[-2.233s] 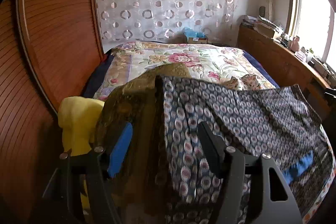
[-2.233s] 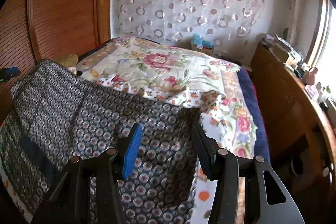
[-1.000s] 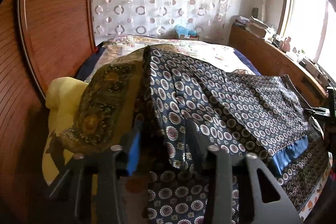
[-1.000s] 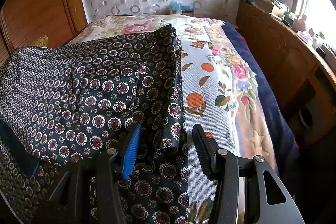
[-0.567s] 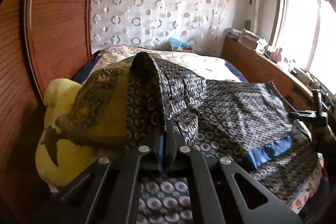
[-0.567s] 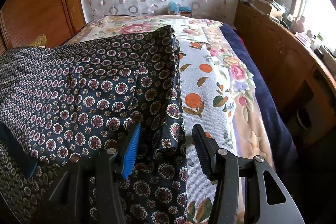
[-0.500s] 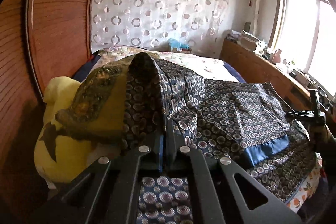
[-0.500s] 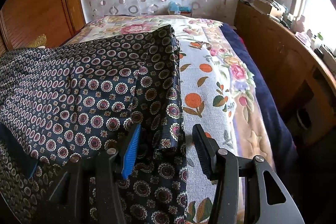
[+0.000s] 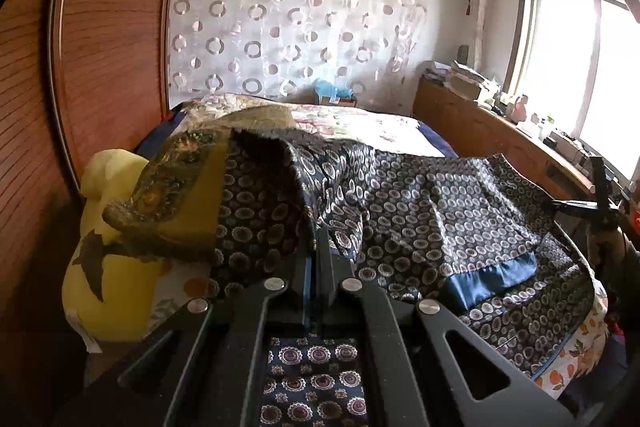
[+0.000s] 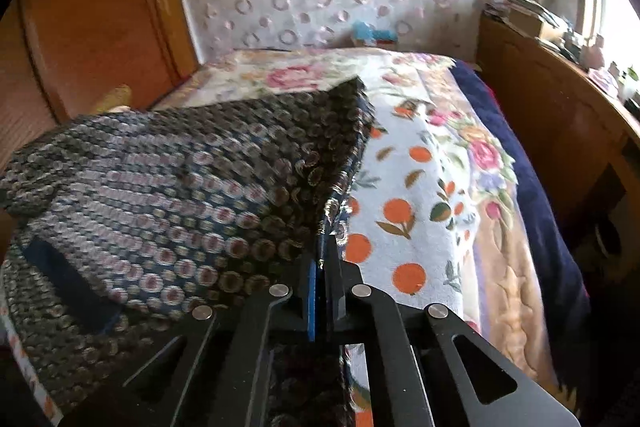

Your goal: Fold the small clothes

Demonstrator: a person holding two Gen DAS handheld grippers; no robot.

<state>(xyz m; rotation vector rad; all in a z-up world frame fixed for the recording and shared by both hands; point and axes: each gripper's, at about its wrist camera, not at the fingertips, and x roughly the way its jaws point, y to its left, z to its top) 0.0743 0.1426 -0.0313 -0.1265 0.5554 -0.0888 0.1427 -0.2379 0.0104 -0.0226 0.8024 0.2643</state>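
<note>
A dark navy garment [image 9: 420, 211] printed with small ringed medallions and a blue hem lies across the bed, folded over on itself. My left gripper [image 9: 314, 247] is shut on its left folded edge, lifting a peak of cloth. My right gripper [image 10: 322, 255] is shut on the garment [image 10: 192, 179] at its right folded edge, with the cloth raised in a ridge above the bedspread. The right gripper also shows at the far right of the left wrist view [image 9: 600, 207].
The bed carries a floral and orange-print bedspread [image 10: 420, 187]. A yellow plush toy [image 9: 108, 259] and an olive patterned cloth [image 9: 176, 195] lie at the left by the wooden wardrobe [image 9: 100, 67]. A wooden counter [image 9: 500, 143] with clutter runs along the right under the window.
My right gripper has closed on the garment's right edge and lifted it. My left gripper stays shut on the left edge; the cloth peak has dropped lower.
</note>
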